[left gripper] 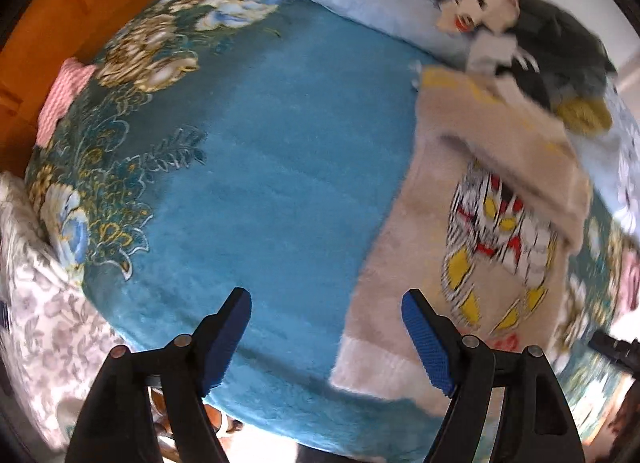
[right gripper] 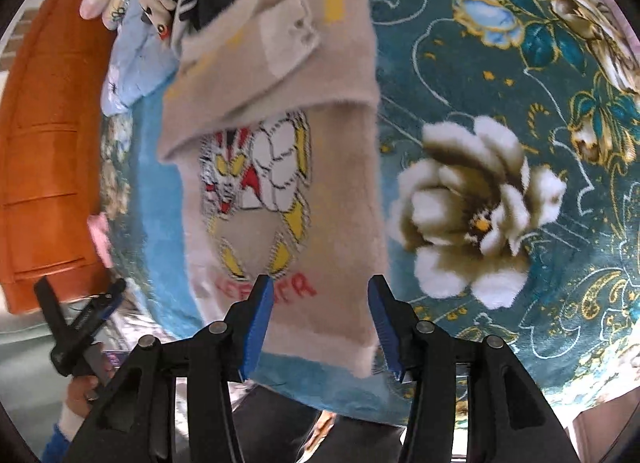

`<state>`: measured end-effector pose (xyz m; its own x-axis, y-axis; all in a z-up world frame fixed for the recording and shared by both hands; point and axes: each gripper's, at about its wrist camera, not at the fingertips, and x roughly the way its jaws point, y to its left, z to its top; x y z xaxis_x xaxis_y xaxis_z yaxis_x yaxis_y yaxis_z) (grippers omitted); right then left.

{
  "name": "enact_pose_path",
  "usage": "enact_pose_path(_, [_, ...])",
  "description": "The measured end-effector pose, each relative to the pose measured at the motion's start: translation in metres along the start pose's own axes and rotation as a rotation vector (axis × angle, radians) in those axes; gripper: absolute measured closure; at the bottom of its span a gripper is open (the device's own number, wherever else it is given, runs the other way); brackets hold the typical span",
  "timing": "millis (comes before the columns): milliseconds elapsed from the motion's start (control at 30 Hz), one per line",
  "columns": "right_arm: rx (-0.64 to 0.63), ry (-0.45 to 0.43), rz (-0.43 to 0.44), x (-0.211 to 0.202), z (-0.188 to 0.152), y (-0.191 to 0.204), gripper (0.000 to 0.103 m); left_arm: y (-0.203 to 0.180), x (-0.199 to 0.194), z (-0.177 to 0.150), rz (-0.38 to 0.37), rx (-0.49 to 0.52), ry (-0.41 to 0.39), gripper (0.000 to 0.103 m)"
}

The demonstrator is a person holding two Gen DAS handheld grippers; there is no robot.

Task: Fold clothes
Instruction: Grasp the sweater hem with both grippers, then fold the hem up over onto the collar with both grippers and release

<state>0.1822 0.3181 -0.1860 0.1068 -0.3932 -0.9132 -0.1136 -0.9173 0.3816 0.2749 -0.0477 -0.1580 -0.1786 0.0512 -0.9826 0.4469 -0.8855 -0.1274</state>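
Note:
A beige fuzzy sweater (left gripper: pixel 404 263) with a cartoon print lies flat on the blue bed blanket (left gripper: pixel 272 151), its sleeves folded across the chest. It also shows in the right wrist view (right gripper: pixel 336 199). My left gripper (left gripper: pixel 326 303) is open and empty, above the blanket just left of the sweater's hem. My right gripper (right gripper: pixel 320 291) is open and empty, hovering over the sweater's lower hem. The left gripper also appears in the right wrist view (right gripper: pixel 80 315), held in a hand at lower left.
A pile of dark and patterned clothes (left gripper: pixel 540 43) lies at the head of the bed, beyond the sweater. An orange wooden headboard (right gripper: pixel 44 143) borders the bed. A white floral quilt (left gripper: pixel 48 303) hangs at the left edge. A pink cloth (left gripper: pixel 64 99) lies near the headboard.

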Motion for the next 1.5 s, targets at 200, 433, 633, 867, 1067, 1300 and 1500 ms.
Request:
enact_pose_path(200, [-0.02, -0.036, -0.063, 0.015, -0.02, 0.0, 0.048, 0.012, 0.06, -0.009, -0.086, 0.004, 0.201, 0.022])
enact_pose_path(433, [0.048, 0.023, -0.067, 0.042, -0.03, -0.016, 0.048, 0.014, 0.103, -0.003, -0.228, 0.037, 0.29, 0.024])
enact_pose_path(633, [0.16, 0.012, -0.01, 0.065, -0.024, -0.044, 0.049, -0.002, 0.127, 0.003, -0.289, 0.156, 0.355, 0.043])
enact_pose_path(867, [0.171, 0.063, 0.071, 0.095, -0.021, -0.047, 0.059, 0.005, 0.134, 0.006, -0.354, 0.131, 0.384, 0.053])
enact_pose_path(1067, [0.186, 0.119, 0.11, 0.108, -0.043, -0.045, 0.074, -0.007, 0.138, -0.002, -0.409, 0.144, 0.458, 0.056])
enact_pose_path(1300, [0.245, 0.124, 0.099, 0.113, -0.045, -0.055, 0.075, -0.01, 0.142, -0.003, -0.406, 0.088, 0.464, 0.062])
enact_pose_path(1500, [0.257, 0.117, 0.103, 0.108, -0.041, -0.051, 0.09, -0.004, 0.137, -0.001, -0.351, 0.025, 0.457, 0.091])
